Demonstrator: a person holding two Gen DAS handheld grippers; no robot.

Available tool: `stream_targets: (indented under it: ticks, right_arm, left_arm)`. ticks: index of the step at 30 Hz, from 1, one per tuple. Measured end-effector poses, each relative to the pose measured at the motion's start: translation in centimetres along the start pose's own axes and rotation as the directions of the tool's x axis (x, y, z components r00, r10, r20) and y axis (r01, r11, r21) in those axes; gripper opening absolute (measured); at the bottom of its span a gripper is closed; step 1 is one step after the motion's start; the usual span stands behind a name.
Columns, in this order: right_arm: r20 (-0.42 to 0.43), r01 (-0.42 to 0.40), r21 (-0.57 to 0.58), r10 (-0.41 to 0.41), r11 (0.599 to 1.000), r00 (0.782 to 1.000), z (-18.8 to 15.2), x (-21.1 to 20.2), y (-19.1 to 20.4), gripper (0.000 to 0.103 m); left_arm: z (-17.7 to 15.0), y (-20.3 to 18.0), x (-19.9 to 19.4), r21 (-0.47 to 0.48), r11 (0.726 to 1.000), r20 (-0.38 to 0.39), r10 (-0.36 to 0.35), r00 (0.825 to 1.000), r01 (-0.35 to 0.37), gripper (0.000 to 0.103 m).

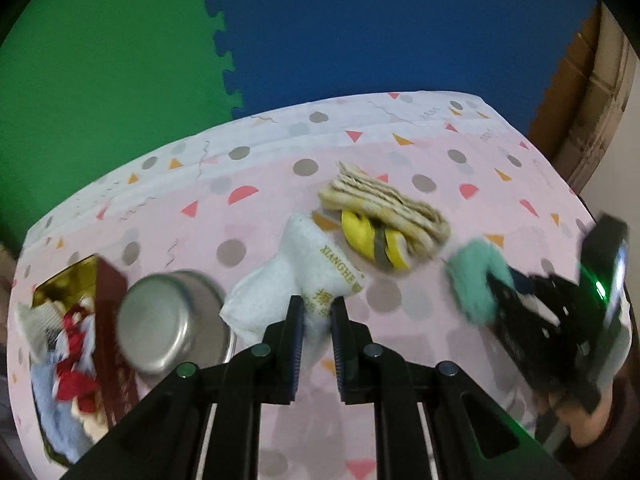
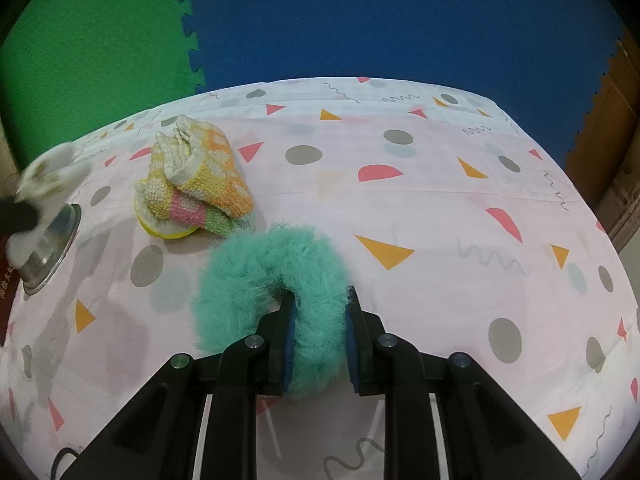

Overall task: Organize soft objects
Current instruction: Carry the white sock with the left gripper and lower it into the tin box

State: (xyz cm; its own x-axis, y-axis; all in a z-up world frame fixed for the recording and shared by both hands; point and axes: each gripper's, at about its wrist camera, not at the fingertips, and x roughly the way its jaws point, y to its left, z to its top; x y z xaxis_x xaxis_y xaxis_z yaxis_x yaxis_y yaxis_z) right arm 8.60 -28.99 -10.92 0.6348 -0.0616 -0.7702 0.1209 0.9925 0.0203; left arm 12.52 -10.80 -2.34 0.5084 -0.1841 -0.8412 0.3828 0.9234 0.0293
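My left gripper (image 1: 316, 308) is shut on a white cloth pouch (image 1: 296, 276) with gold lettering and holds it above the table. My right gripper (image 2: 320, 308) is shut on a fluffy teal ring (image 2: 268, 280); the ring also shows in the left wrist view (image 1: 472, 276), at the right. A knitted orange, pink and green mitt (image 2: 200, 176) lies on a yellow sponge (image 2: 160, 230) at the left of the right wrist view. In the left wrist view the mitt (image 1: 384, 204) and sponge (image 1: 360, 232) lie past the pouch.
A steel bowl (image 1: 168, 320) stands left of the pouch, and its rim shows in the right wrist view (image 2: 52, 248). A dark red box (image 1: 108, 320) at the far left holds several soft items. The patterned pink tablecloth (image 2: 440, 240) covers the table; foam mats stand behind.
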Motion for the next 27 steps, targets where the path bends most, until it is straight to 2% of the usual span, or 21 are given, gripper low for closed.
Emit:
stream_targets:
  ticks: [3,9,15,21,27]
  right_arm:
    - [0.000,0.005,-0.005,-0.005,1.000,1.000,0.0,0.0,0.2,0.020]
    - [0.000,0.006,-0.007,-0.006,1.000,1.000,0.0,0.0,0.2,0.020]
    - [0.000,0.006,-0.007,-0.006,1.000,1.000,0.0,0.0,0.3,0.020]
    - [0.000,0.010,-0.012,-0.010,1.000,1.000,0.0,-0.1,0.3,0.020]
    - [0.000,0.017,-0.018,-0.017,1.000,1.000,0.1,-0.1,0.3,0.020]
  left_arm:
    - [-1.8,-0.3,-1.8,0.003,1.000,-0.002,-0.026,1.000,0.026,0.013]
    - [-5.3,-0.6,-4.7,0.028,0.999,0.001,-0.019,1.000,0.019,0.013]
    - [-9.3,0.7,-7.3,0.021,0.999,0.016,0.026,1.000,-0.027,0.013]
    - [-12.6,4.4,-8.7,-0.032,0.996,-0.025,0.085,0.996,-0.086,0.013]
    - [-13.1,10.1,-10.8,-0.141,0.973,-0.009,0.185,0.983,-0.185,0.013]
